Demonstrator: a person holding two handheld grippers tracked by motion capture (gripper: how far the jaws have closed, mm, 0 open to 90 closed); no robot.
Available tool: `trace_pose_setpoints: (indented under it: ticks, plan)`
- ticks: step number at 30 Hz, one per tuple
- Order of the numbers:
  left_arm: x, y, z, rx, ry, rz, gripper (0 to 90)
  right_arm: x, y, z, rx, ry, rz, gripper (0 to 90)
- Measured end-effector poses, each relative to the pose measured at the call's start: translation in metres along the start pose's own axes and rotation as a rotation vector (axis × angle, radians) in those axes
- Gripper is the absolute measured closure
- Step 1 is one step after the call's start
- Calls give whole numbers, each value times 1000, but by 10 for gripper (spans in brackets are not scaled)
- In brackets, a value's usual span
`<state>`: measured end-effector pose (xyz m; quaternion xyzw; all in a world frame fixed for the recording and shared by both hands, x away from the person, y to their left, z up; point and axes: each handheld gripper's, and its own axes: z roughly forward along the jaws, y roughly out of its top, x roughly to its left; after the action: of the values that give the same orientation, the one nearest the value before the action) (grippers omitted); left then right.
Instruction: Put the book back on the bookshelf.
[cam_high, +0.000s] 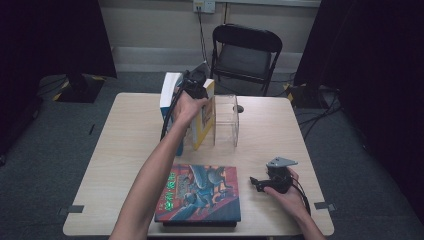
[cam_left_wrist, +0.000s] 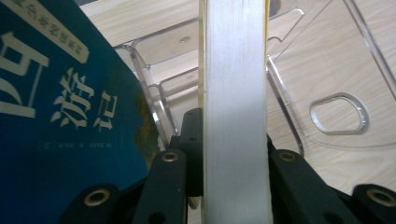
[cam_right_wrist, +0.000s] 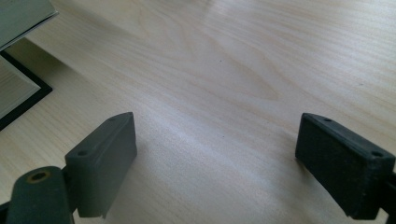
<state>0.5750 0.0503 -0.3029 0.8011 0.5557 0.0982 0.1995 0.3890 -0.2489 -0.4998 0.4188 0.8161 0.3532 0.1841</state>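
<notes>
My left gripper (cam_high: 195, 84) is shut on the top edge of an upright book with a yellow cover (cam_high: 205, 120), which stands in a clear acrylic book stand (cam_high: 227, 120) at the back middle of the table. In the left gripper view the jaws (cam_left_wrist: 231, 135) clamp the book's white page edge (cam_left_wrist: 236, 84). A blue book (cam_left_wrist: 56, 121) leans just to its left, and the clear stand (cam_left_wrist: 327, 70) lies beyond. My right gripper (cam_high: 255, 184) rests low over the table at the front right, pointing left. It (cam_right_wrist: 215, 154) is open, with bare wood between its fingers (cam_right_wrist: 107, 154).
A large book with a colourful illustrated cover (cam_high: 200, 192) lies flat on a dark one at the table's front edge; its corner (cam_right_wrist: 18, 88) is just left of the right gripper. A black folding chair (cam_high: 245, 50) stands behind the table. The wooden table (cam_high: 135, 130) has bare room at left.
</notes>
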Motion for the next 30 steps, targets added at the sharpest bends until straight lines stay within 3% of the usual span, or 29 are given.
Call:
trace_pose_setpoints:
  ticks: [7, 9, 10, 18, 30]
  plan:
    - [1, 2, 1, 7, -24, 4, 733, 0, 0, 0, -1, 2, -2, 124]
    - [2, 1, 1, -14, -28, -22, 718, 0, 0, 0, -2, 3, -5, 123]
    - [2, 0, 1, -12, -21, -7, 717, 0, 0, 0, -1, 3, -5, 124]
    - [3, -1, 0, -9, -33, -11, 647, 0, 0, 0, -2, 5, -9, 124]
    - [1, -8, -6, -30, -30, 40, 569, 1, 0, 0, -2, 9, -11, 124]
